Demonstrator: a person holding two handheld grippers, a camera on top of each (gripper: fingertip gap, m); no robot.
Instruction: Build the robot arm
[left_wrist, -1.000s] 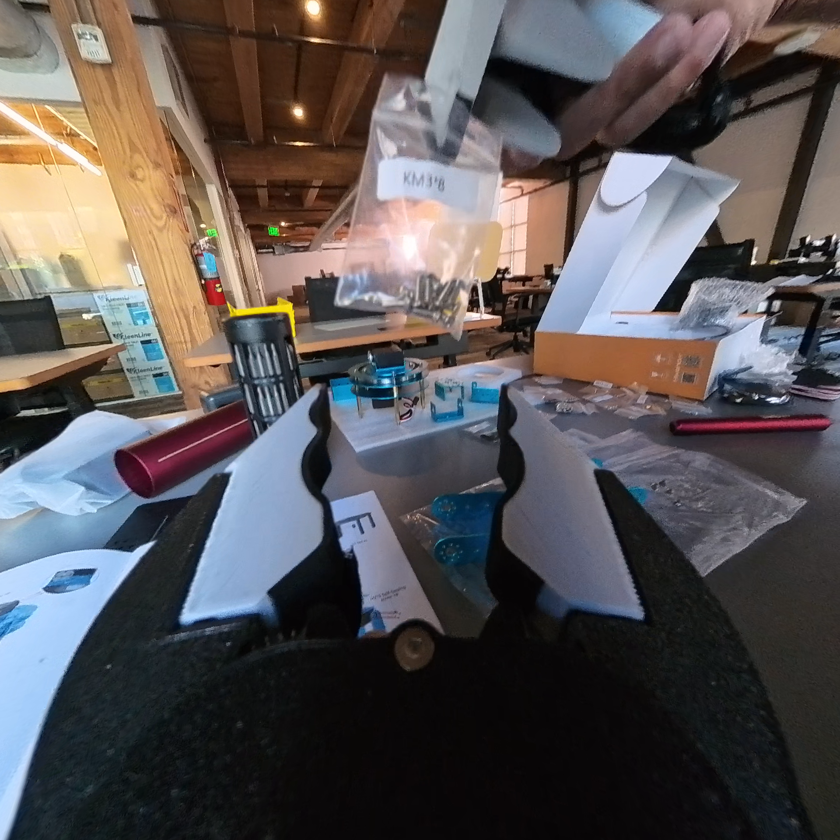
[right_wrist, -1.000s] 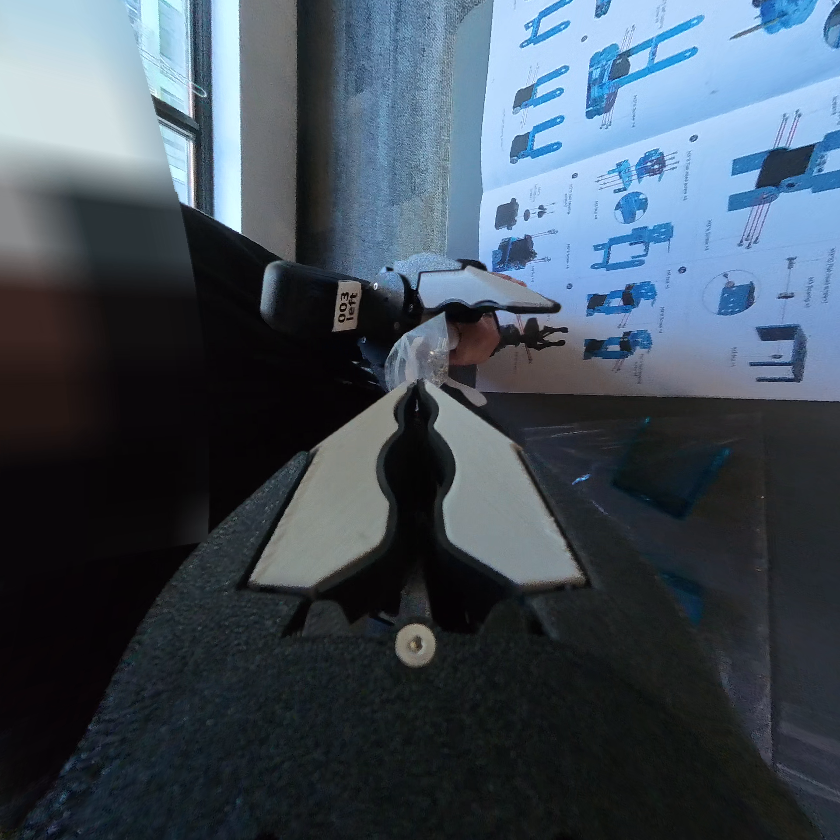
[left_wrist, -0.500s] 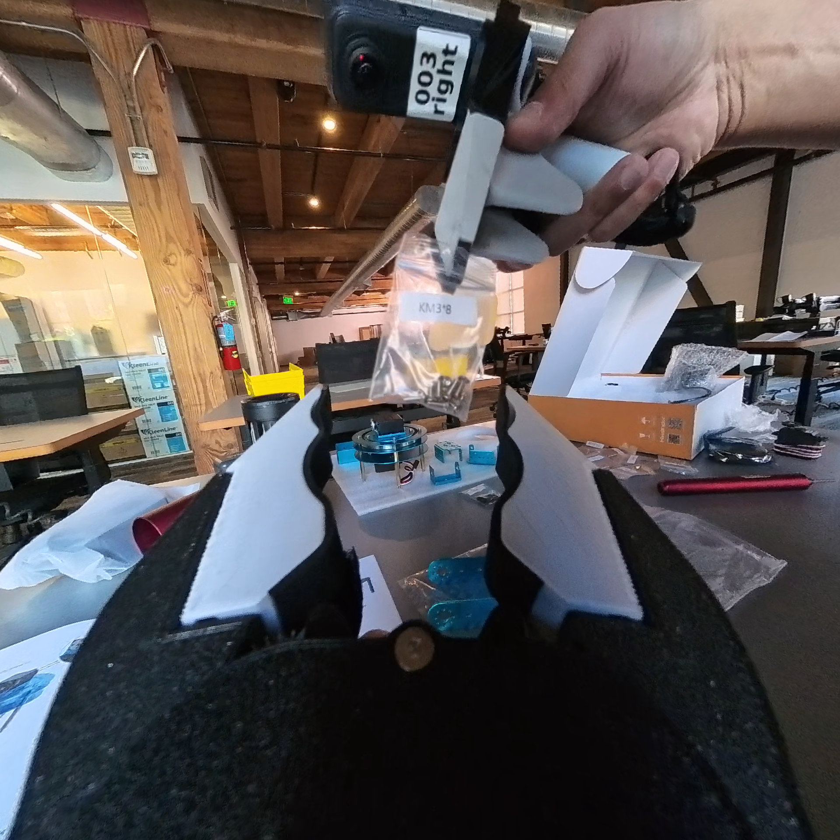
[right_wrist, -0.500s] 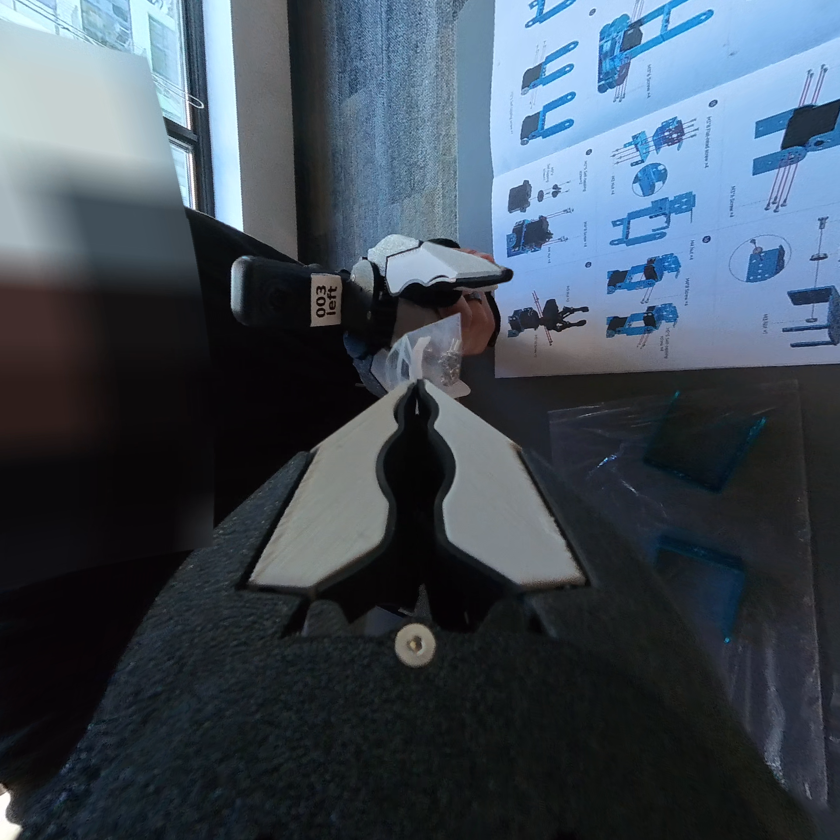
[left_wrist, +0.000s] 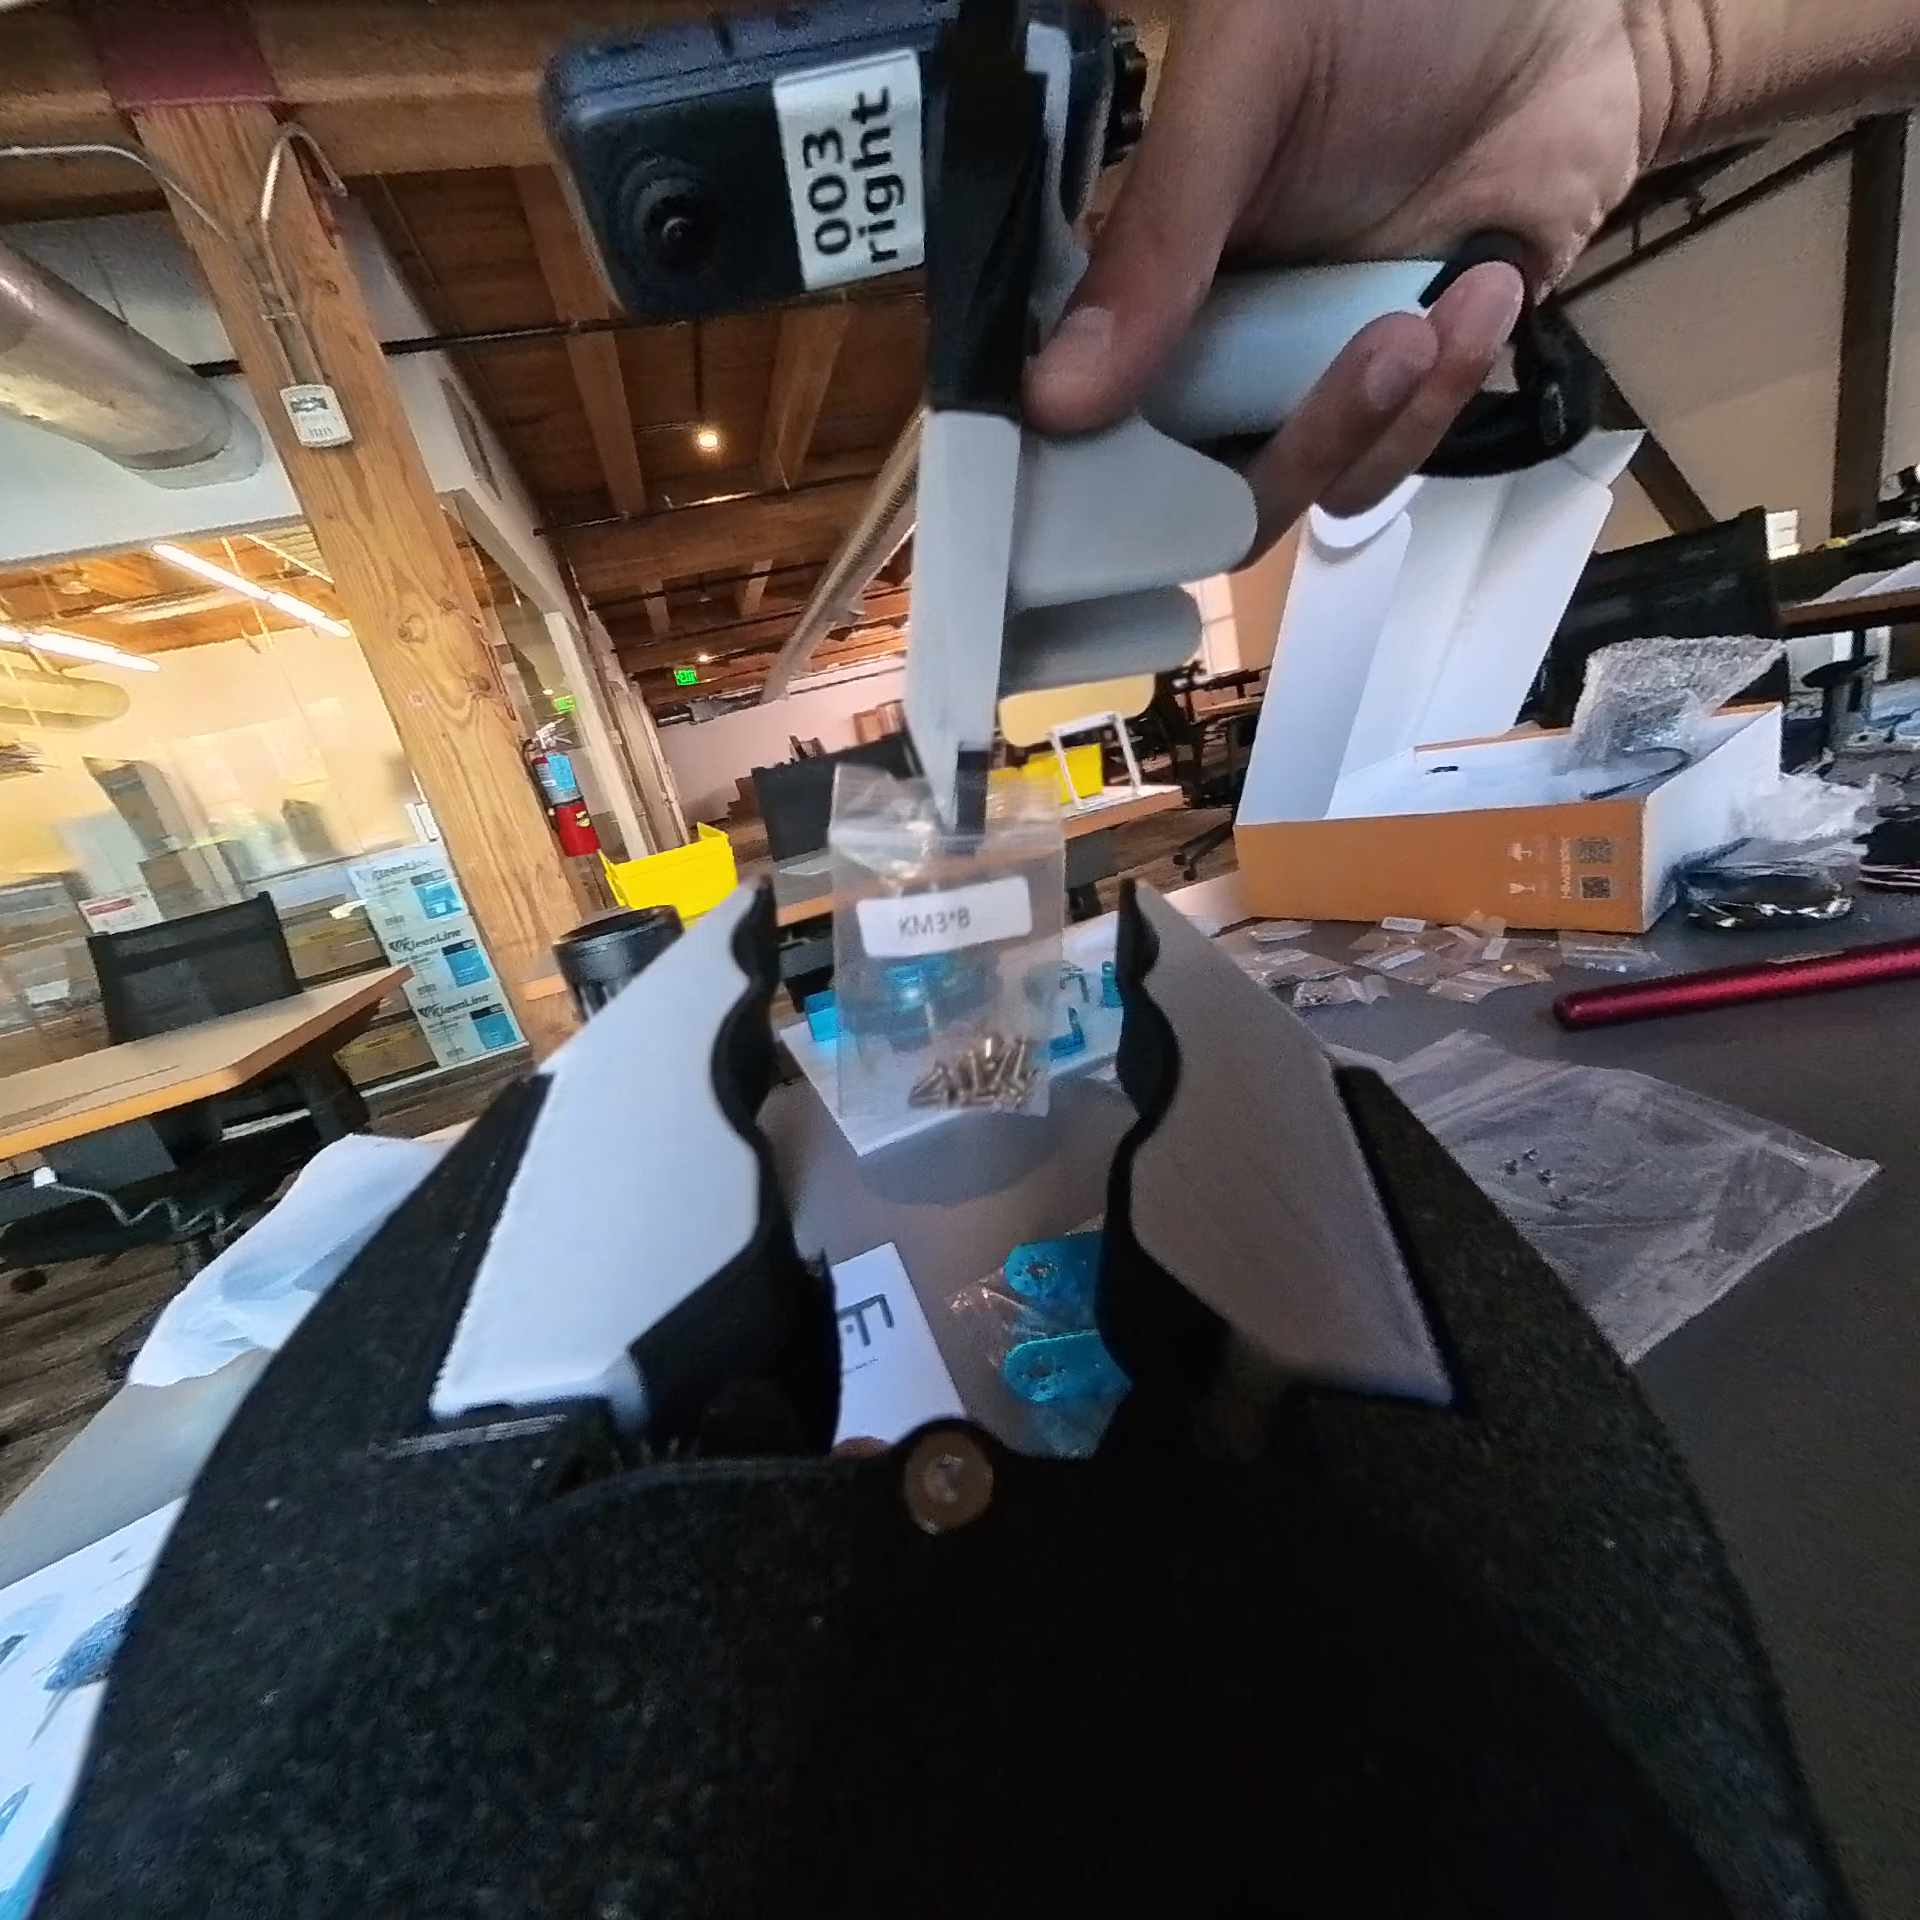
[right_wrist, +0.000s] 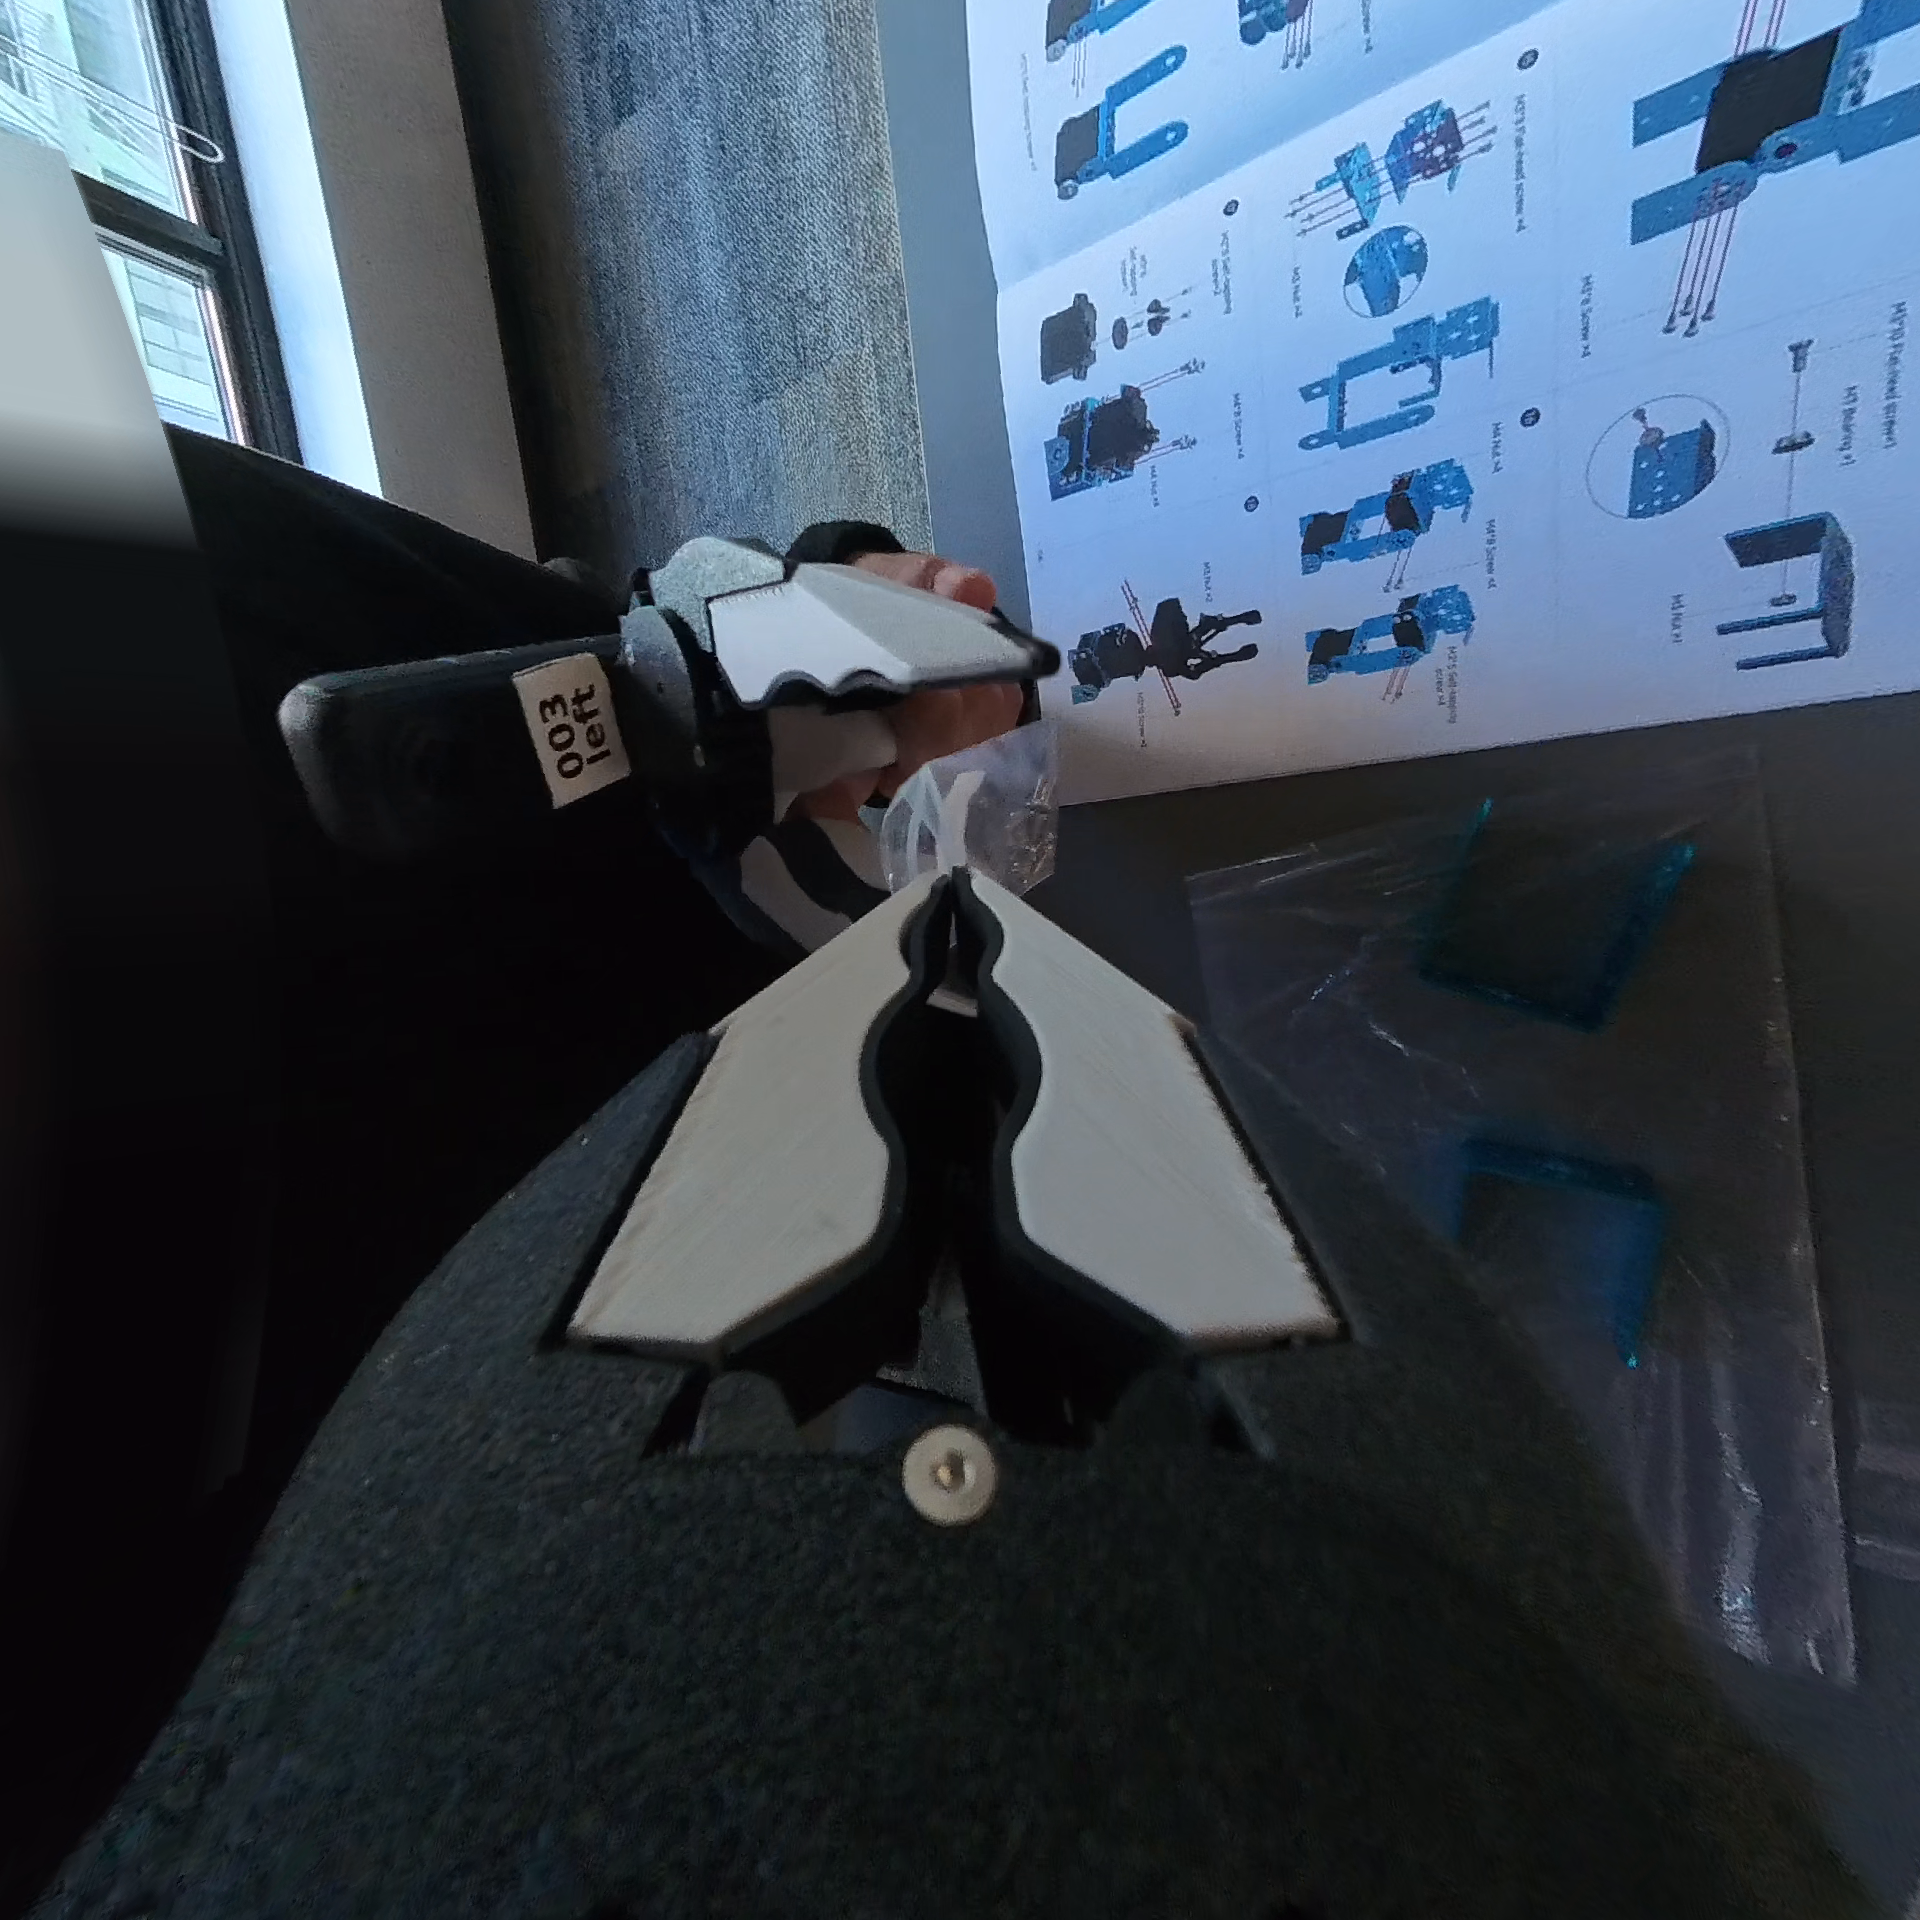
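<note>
A small clear bag (left_wrist: 948, 987) with a white label and several small screws hangs in the left wrist view. My right gripper (left_wrist: 951, 805), held by a hand, is shut on the bag's top edge from above. My left gripper (left_wrist: 940, 925) is open, and the bag hangs just ahead of the gap between its fingertips without touching them. In the right wrist view my right gripper (right_wrist: 951, 883) pinches the crumpled bag (right_wrist: 987, 800). The left gripper (right_wrist: 1029, 665) shows side-on just beyond it, held by a hand.
An instruction sheet (right_wrist: 1455, 364) lies on the dark table (left_wrist: 1766, 1403). A clear bag with blue brackets (right_wrist: 1538, 935) lies beside it. Also on the table: blue parts in a bag (left_wrist: 1049, 1340), an open orange and white box (left_wrist: 1507, 831), a red rod (left_wrist: 1745, 987), a black cylinder (left_wrist: 613, 956).
The right gripper has brought the bag down from high in the left wrist view to the level of the left gripper's open fingertips. The left gripper stays open.
</note>
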